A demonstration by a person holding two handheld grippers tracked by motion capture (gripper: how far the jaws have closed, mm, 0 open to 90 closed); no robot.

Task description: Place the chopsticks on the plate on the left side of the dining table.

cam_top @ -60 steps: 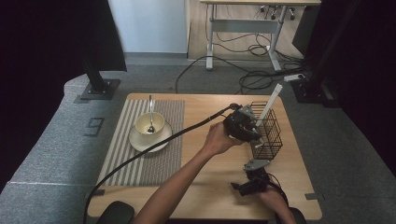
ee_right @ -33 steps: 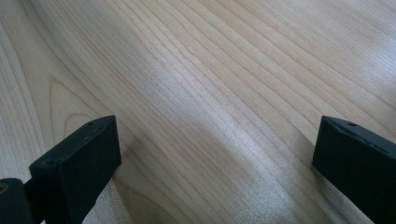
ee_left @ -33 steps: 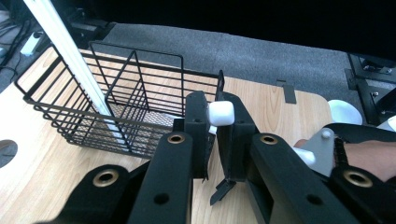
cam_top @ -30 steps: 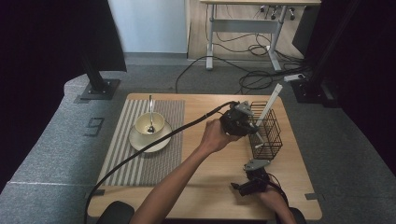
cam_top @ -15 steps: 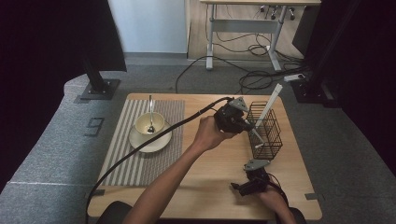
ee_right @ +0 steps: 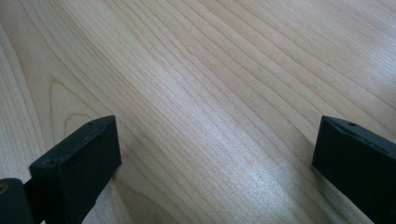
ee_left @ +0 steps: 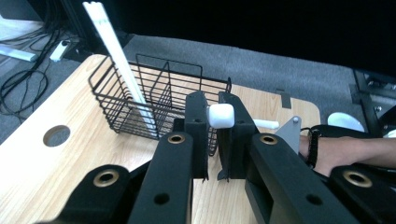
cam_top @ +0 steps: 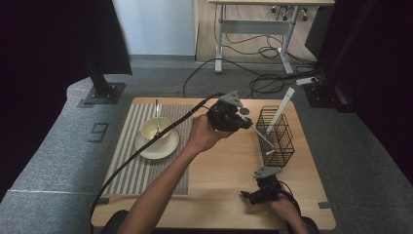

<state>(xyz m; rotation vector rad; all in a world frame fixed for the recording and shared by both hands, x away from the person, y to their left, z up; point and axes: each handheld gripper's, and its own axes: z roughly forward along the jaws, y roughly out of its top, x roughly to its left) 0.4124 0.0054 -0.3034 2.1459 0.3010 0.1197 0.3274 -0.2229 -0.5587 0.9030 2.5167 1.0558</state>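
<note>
**A white stick comes out of the wire basket**

The left gripper (cam_top: 246, 122) is up over the middle of the desk, near the far edge. Its jaws are pinched tight on a white chopstick (cam_top: 260, 137). In the left gripper view the square end of the chopstick (ee_left: 220, 115) sticks out between the two black jaws. The stick slants down toward the black wire basket (cam_top: 285, 146), which stands near the right edge of the desk. Its low tip looks to be at the basket's near side. The grip is on the top end, likely so the stick can slide out of the wires without snagging.

A second white chopstick (cam_top: 281, 106) leans in the basket and pokes out past its far rim. It probably waits for its turn.

The right gripper (cam_top: 247, 196) rests near the front edge of the desk, right of the middle. Its jaws are wide apart with nothing between them, just bare wood (ee_right: 205, 93). It seems to be staying out of the way.

A bowl (cam_top: 156, 129) sits on a saucer (cam_top: 157, 147) on a striped mat (cam_top: 146, 165) at the left side of the desk, with a spoon (cam_top: 157, 111) standing in it.

It is hard to tell if the low tip of the held stick is inside the basket or just out of it. What is inside the bowl cannot be made out.
</note>
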